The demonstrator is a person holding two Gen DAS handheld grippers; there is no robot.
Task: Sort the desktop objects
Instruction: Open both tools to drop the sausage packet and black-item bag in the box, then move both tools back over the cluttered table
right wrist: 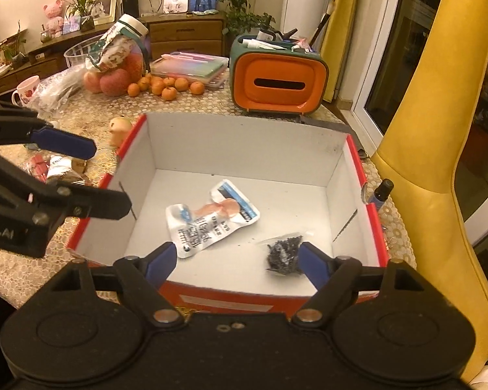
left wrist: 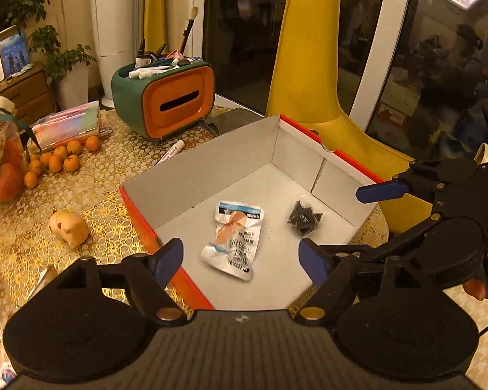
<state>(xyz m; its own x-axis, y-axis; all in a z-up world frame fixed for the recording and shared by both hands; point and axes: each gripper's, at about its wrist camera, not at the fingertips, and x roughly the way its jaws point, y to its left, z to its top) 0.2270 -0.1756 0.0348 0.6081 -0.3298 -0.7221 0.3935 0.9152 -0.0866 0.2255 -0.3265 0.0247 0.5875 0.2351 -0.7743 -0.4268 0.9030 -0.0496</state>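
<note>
One red-edged box (right wrist: 372, 227) sits mid-frame, with two packets inside: one white sachet (right wrist: 208, 219) and one small bag of dark bits (right wrist: 284, 253). Upper right stands one orange-fronted organiser (right wrist: 278, 86). Two claws show: left claw (left wrist: 240, 260), right claw (right wrist: 234, 263).

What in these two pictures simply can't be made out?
- Print on the white snack packet: too small and blurred in both views.
- Contents of the small clear bag: just dark bits; the right tool's finger covers its edge.
- Dark bottle: right view only, its lower part hidden behind the red box wall.
- Items left of the box: hidden by the left tool there.
</note>
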